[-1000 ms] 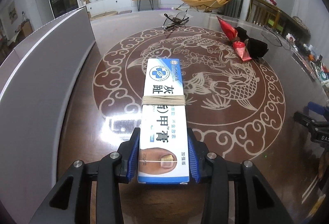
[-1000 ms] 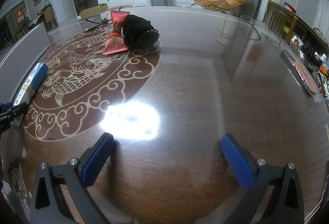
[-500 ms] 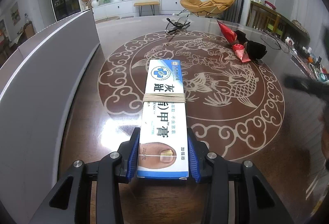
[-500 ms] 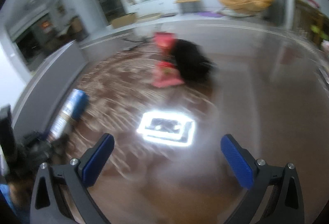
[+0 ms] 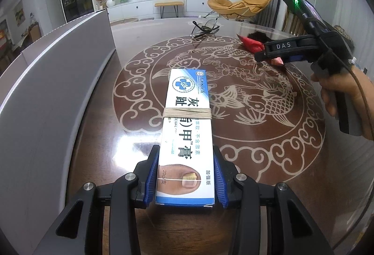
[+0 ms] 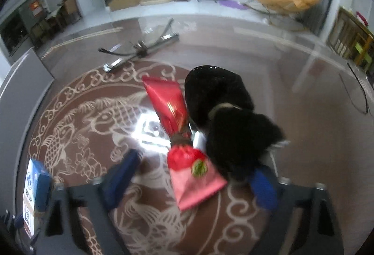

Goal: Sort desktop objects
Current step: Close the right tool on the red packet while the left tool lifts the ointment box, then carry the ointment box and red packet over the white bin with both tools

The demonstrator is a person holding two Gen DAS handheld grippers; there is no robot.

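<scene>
1. Clamping the ointment box [image 5: 185, 138], the left gripper [image 5: 185, 175] holds it over the counter [image 5: 268, 161].
2. Right gripper [image 6: 191, 182] fingers, just closing, stand apart around the red packet [image 6: 187, 161] beside the black pouch [image 6: 229, 119].

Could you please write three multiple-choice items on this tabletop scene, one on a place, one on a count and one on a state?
1. Where do the folded eyeglasses lie on the glossy brown table with the fish pattern?
A. Beyond the red foil-wrapped packet
B. On the blue-and-white cardboard medicine box
C. Under the black furry item

2. How many beige rubber-band wraps circle the medicine box?
A. None
B. One
C. Three

3. What state is the left gripper in?
A. Wide open, empty
B. Shut on the medicine box
C. Shut on the eyeglasses

Answers: 1 A, since the right wrist view shows them farther up the table than the packet; 2 B, a single band crosses its middle; 3 B, both blue pads press the box's sides.
</scene>
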